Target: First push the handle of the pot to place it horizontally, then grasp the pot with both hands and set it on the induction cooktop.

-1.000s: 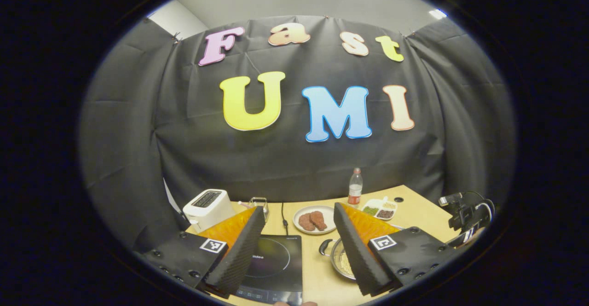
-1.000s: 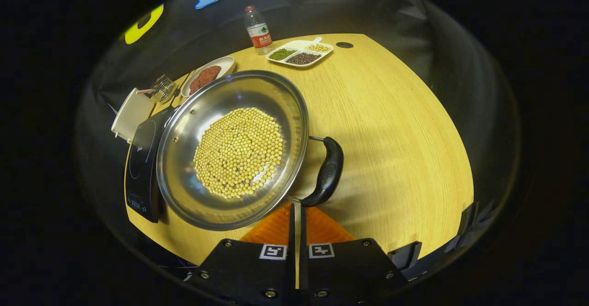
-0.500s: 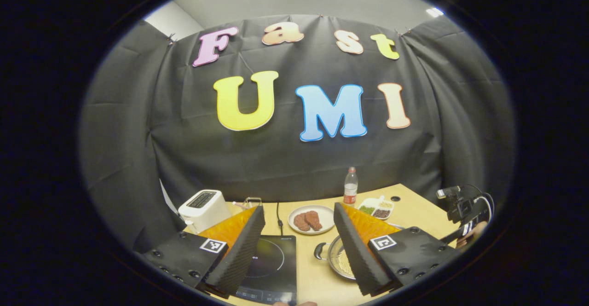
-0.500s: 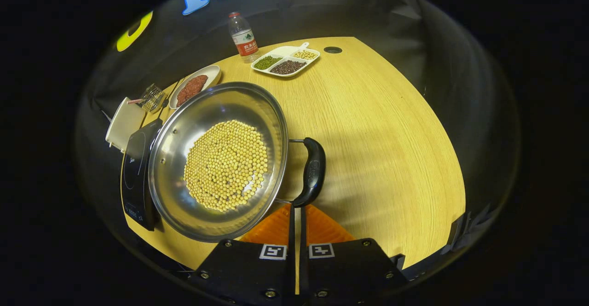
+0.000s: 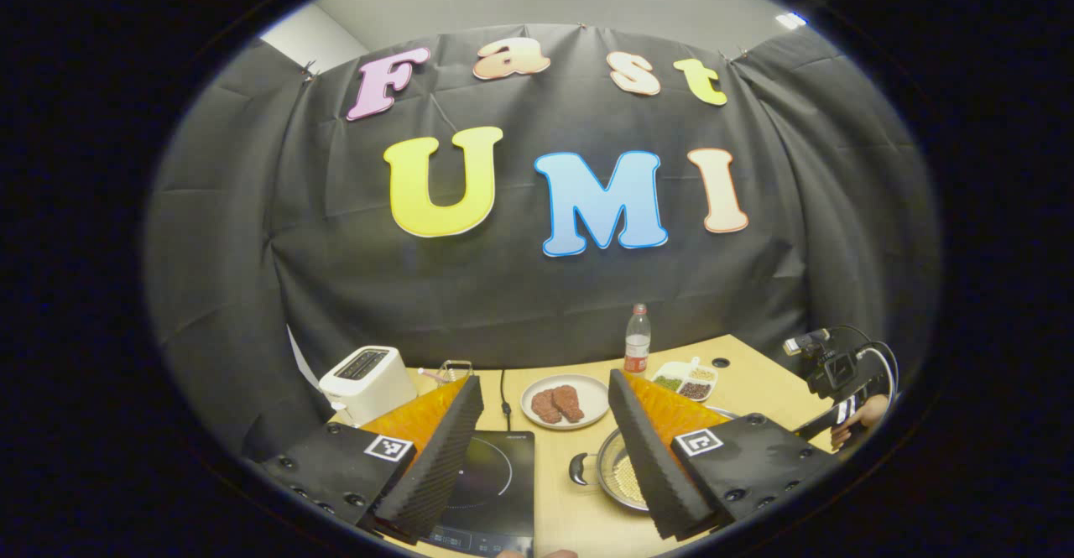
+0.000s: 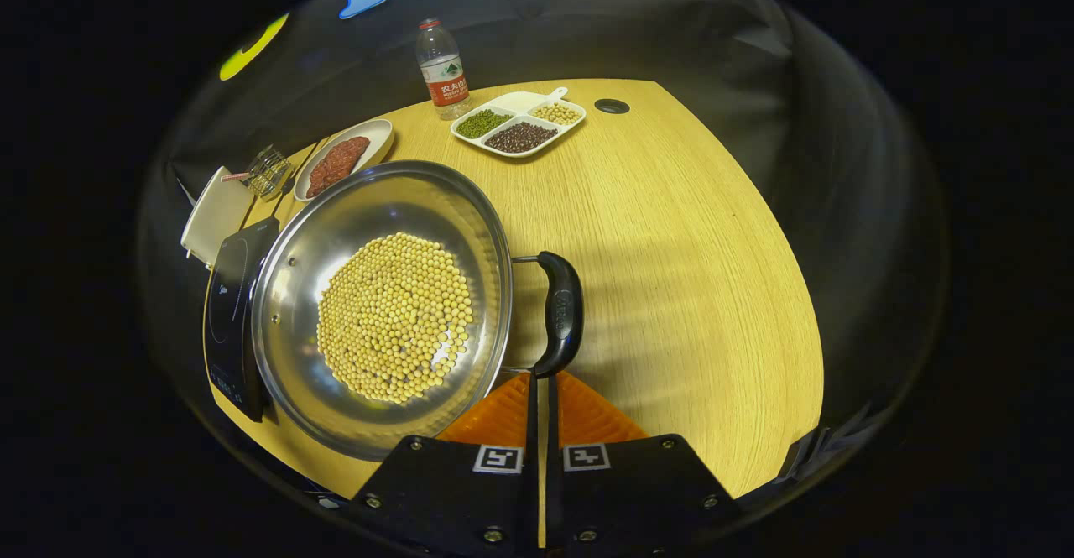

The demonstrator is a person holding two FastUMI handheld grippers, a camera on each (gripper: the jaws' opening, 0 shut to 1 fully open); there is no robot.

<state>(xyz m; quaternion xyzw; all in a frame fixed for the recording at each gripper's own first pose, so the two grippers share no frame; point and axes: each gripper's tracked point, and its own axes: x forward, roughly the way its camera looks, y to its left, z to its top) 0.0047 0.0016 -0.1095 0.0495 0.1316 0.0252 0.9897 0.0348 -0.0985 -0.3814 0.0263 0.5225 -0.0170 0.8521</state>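
In the left gripper view, the left gripper (image 5: 545, 449) is held above the near edge of the light wooden surface (image 5: 755, 382), and its jaws are spread wide with nothing between them. Between the fingers, the flat black induction cooktop (image 5: 495, 487) is seen on the left, and the round stainless-steel pot (image 5: 617, 478) with one black loop handle (image 5: 577, 468) is seen just to its right. Behind them, a white plate with brown meat pieces (image 5: 564, 401), a white toaster (image 5: 365, 382), a clear plastic bottle with a red label (image 5: 637, 340) and a white divided dish of beans (image 5: 692, 380) are placed. At the far right, the other gripper is held by a hand (image 5: 856, 419).

In the right gripper view, the right gripper (image 6: 541, 386) is seen with its jaws pressed together, nothing being pinched. Its tips are located at the near end of the second black loop handle (image 6: 562, 313); whether they touch it cannot be told. The pot (image 6: 294, 289) stands on the surface (image 6: 696, 256), filled with a layer of yellow soybeans (image 6: 394, 316), and its left rim overlaps the edge of the cooktop (image 6: 228, 306) as seen from this camera. The handle lies at the right side of the pot.
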